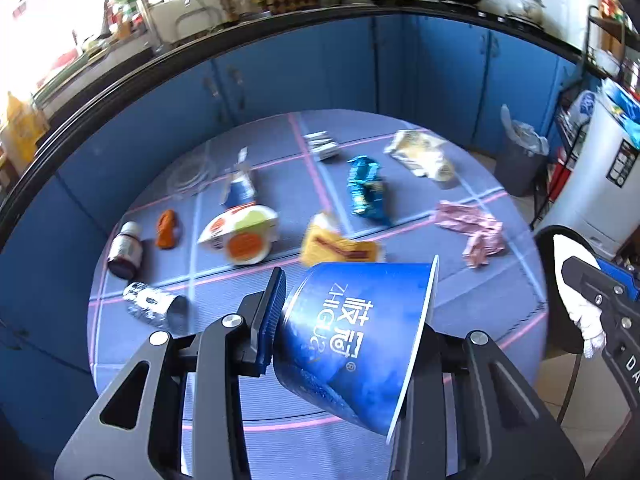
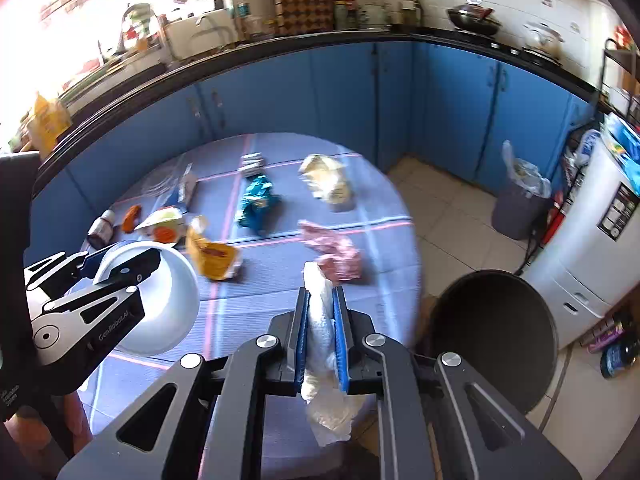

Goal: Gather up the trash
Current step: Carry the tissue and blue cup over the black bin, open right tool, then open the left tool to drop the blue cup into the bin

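My left gripper (image 1: 352, 312) is shut on a blue paper cup (image 1: 360, 336), held tilted above the round blue table (image 1: 480, 292); its white inside shows in the right wrist view (image 2: 168, 304). My right gripper (image 2: 320, 320) is shut on a crumpled white tissue (image 2: 320, 320), held above the table's near right edge; it also shows in the left wrist view (image 1: 576, 280). Trash lies on the table: a yellow wrapper (image 1: 336, 244), a blue snack bag (image 1: 366, 188), a pink wrapper (image 1: 472, 232), a cream bag (image 1: 420, 154), a carton (image 1: 240, 232), an orange piece (image 1: 166, 228), a brown bottle (image 1: 126, 248), a crushed can (image 1: 154, 304).
A grey lined trash bin (image 2: 520, 204) stands on the tiled floor by the blue cabinets (image 2: 320, 92). A dark round stool (image 2: 492, 336) is right of the table. A white appliance (image 2: 592, 248) stands at the far right. A clear plastic lid (image 1: 188, 172) lies at the table's back left.
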The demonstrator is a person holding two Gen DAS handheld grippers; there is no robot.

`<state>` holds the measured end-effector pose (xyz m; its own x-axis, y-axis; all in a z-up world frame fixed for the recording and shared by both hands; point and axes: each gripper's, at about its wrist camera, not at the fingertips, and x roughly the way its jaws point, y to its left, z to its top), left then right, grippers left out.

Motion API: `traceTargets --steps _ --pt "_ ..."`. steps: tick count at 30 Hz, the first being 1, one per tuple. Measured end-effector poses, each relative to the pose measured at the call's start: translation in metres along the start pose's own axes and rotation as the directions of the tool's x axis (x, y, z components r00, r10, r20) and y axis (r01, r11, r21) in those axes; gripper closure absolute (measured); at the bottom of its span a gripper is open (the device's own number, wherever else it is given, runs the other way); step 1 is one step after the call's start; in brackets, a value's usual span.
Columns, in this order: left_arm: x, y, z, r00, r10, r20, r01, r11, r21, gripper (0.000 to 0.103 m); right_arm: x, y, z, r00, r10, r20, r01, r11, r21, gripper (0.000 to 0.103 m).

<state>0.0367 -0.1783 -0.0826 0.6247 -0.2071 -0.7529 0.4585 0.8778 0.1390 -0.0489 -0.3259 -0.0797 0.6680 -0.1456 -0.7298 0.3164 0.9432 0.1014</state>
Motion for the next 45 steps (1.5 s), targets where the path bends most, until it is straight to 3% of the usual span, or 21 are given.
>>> traceTargets --steps 14,20,29,30,31,33,45 --pt "0.012 -0.109 0.026 0.997 -0.075 -0.013 0.076 0.989 0.13 0.067 -0.009 -0.1 -0.01 0.991 -0.131 0.014 0.129 0.986 0.102 0.091" --pt "0.016 -0.151 0.034 0.994 -0.108 -0.012 0.109 0.976 0.19 0.067 -0.004 -0.136 -0.016 0.985 -0.17 -0.039 0.173 0.975 0.142 0.087" --pt "0.022 -0.177 0.037 0.994 -0.111 -0.023 0.114 0.97 0.217 0.067 0.003 -0.161 -0.025 0.982 -0.18 -0.05 0.185 0.971 0.151 0.087" --pt "0.022 -0.179 0.037 0.994 -0.11 -0.023 0.112 0.969 0.218 0.067 0.004 -0.163 -0.027 0.981 -0.186 -0.052 0.192 0.971 0.145 0.074" --pt "0.023 -0.182 0.038 0.994 -0.107 -0.022 0.11 0.969 0.219 0.067 0.005 -0.164 -0.028 0.983 -0.177 -0.048 0.182 0.973 0.141 0.043" --pt "0.024 -0.185 0.038 0.994 -0.105 -0.022 0.108 0.97 0.22 0.067 -0.001 -0.169 -0.032 0.99 -0.14 0.009 0.137 0.979 0.154 0.012" --pt "0.025 -0.208 0.038 0.992 -0.125 -0.03 0.129 0.96 0.249 0.067 -0.006 -0.181 -0.039 0.98 -0.201 0.008 0.197 0.969 0.151 0.012"
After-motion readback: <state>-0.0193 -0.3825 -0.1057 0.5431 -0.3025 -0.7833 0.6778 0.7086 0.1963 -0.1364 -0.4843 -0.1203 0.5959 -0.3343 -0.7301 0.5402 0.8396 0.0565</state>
